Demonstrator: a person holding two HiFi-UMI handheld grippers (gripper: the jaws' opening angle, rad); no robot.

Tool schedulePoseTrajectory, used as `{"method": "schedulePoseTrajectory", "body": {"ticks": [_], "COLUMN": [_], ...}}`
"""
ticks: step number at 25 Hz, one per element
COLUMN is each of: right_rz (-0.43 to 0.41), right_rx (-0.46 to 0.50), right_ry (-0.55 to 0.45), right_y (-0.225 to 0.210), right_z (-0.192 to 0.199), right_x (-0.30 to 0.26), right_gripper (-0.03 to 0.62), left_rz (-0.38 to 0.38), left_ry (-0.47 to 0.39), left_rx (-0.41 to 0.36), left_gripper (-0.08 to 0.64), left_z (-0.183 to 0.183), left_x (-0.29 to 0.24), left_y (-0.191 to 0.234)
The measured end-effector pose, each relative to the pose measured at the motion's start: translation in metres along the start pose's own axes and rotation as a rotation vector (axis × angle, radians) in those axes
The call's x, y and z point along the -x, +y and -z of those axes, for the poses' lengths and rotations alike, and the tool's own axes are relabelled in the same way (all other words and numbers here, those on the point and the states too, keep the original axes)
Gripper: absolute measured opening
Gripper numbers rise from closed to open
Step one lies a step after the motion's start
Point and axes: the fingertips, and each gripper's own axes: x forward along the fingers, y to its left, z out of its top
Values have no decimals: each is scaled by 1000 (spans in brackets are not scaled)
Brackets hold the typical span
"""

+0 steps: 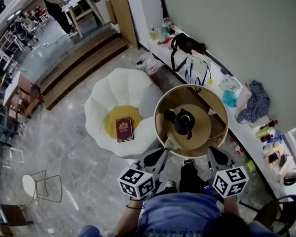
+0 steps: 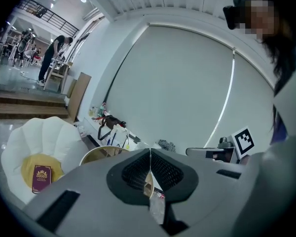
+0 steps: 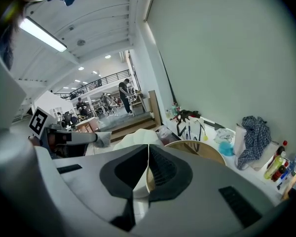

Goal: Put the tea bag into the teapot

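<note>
Grey stone flooring runs under a round wooden desk (image 1: 204, 132) that stands just ahead of both your tools, with a white petal-shaped chair (image 1: 113, 90) off to the left of the left one and a cluttered ledge (image 1: 222, 78) along the wall beyond the right one. By my reading you are at the very start. The black teapot (image 1: 183, 122) sits near the middle of the desk, ahead of and between the two, and nothing shows going into it. Your left hand-held gripper (image 1: 164, 147) is clenched, its dark pads (image 2: 138, 169) meeting along a thin seam with nothing I can name caught there. Your right hand-held gripper (image 1: 210, 149) is clenched the same way, pads (image 3: 163, 169) pressed together and empty as far as its own view shows. So finding, picking up and dropping in the tea bag all look left to do. The bag itself is the hard part: a small pale scrap (image 1: 211, 111) lies on the desk ahead of your right hand-held gripper, to the right of the teapot, and it may be the tea bag, but it is too small to tell. A small dark round piece (image 1: 169, 115) just left of the teapot could be its lid; whether the pot stands open I cannot make out. In both gripper views the jaws block the teapot, leaving only a sliver of the desk's rim.
</note>
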Motion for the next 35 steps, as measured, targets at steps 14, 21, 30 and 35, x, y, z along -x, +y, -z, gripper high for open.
{"method": "schedulePoseTrajectory", "body": {"ticks": [14, 21, 30, 35], "right_rz": [-73, -104, -116, -125], "right_rx": [-1, -1, -2, 6], "right_ry": [77, 119, 125, 135], "right_y": [-100, -120, -132, -130], "right_z": [-49, -56, -64, -64], "right_x": [-72, -99, -128, -139], "right_gripper": [20, 20, 20, 20], "left_rz": [-85, -113, -122, -114], "left_ry": [102, 179, 335, 424], "left_rx": [60, 101, 61, 45], "left_gripper": [17, 17, 17, 17], "left_z": [-7, 5, 44, 66], "left_x": [-119, -163, -219, -251], "left_y": [36, 63, 94, 110]}}
